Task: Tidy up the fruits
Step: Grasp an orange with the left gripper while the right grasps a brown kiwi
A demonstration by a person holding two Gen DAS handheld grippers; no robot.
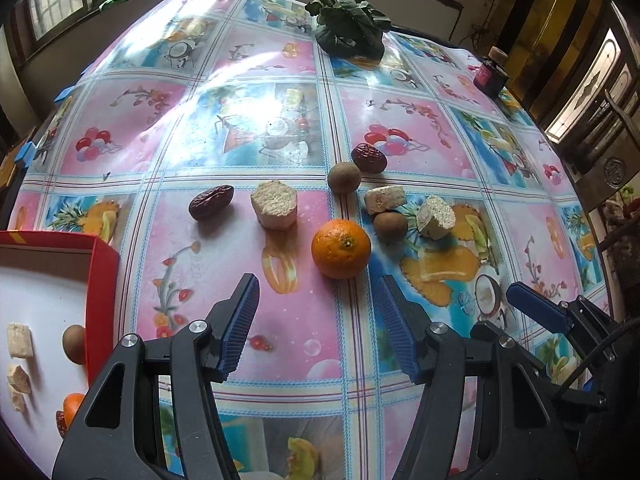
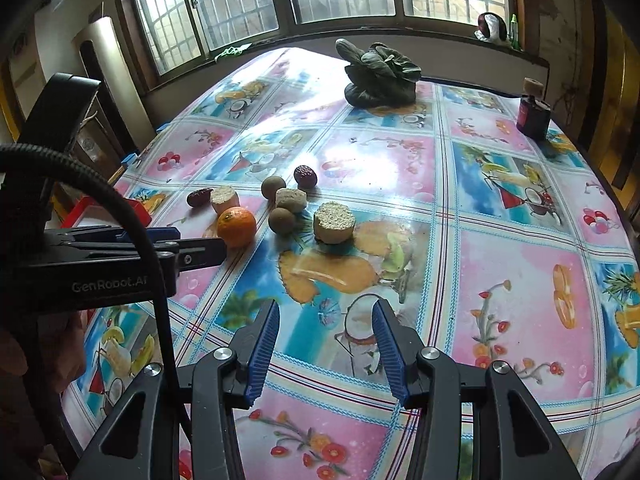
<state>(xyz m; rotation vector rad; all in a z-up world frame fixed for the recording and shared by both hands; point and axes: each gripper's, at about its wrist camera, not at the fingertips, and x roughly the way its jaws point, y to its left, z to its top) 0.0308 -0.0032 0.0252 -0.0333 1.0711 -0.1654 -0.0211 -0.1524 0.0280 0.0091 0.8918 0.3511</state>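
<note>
Orange (image 1: 341,248): mid-tabletop, just ahead of the left tongs (image 1: 316,320), untouched.
Other fruit: kiwis (image 1: 344,177), red dates (image 1: 211,201) and pale cake chunks (image 1: 274,204) scattered beyond it.
Red box (image 1: 102,280): at the tabletop's left edge, holding several pieces.
Left tongs: spread, empty.
Right tongs (image 2: 325,340): spread, empty, above the tabletop (image 2: 500,280).

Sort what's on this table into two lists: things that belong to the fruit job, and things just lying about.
Belongs to the job:
orange
two brown round fruits
two red dates
red box, already holding some pieces
left gripper, open, facing the orange

Possibly for sorting too: pale crumbly blocks

Just lying about:
leafy greens
dark bottle
</note>
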